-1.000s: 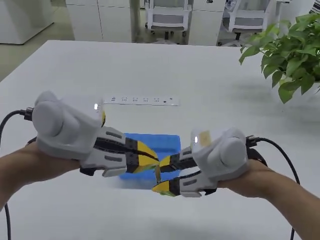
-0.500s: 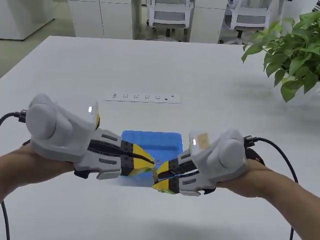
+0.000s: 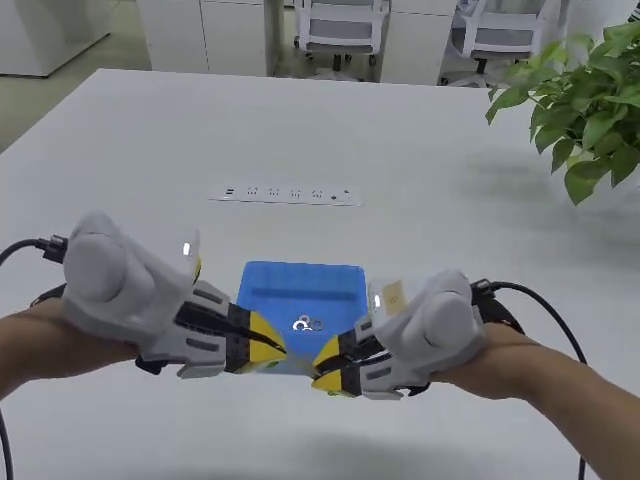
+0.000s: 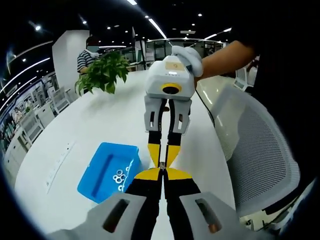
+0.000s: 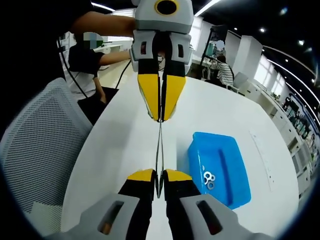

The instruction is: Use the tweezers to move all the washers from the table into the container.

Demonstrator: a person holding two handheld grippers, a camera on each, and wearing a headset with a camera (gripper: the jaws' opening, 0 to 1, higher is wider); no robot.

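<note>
Left hand-held gripper point(image 4: 163, 173) and right hand-held gripper point(image 5: 159, 176) meet tip to tip, each pinching one end of the tweezers point(image 5: 160, 145). Blue container point(image 3: 300, 282) just beyond them, washers point(image 3: 307, 324) inside. Surface point(image 3: 400, 170) open beyond; near edge close.

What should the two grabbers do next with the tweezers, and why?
Probably lay the tweezers down on the table. The left gripper and the right gripper both pinch them, tip to tip, near the blue container, and the washers I can see already lie inside it.
</note>
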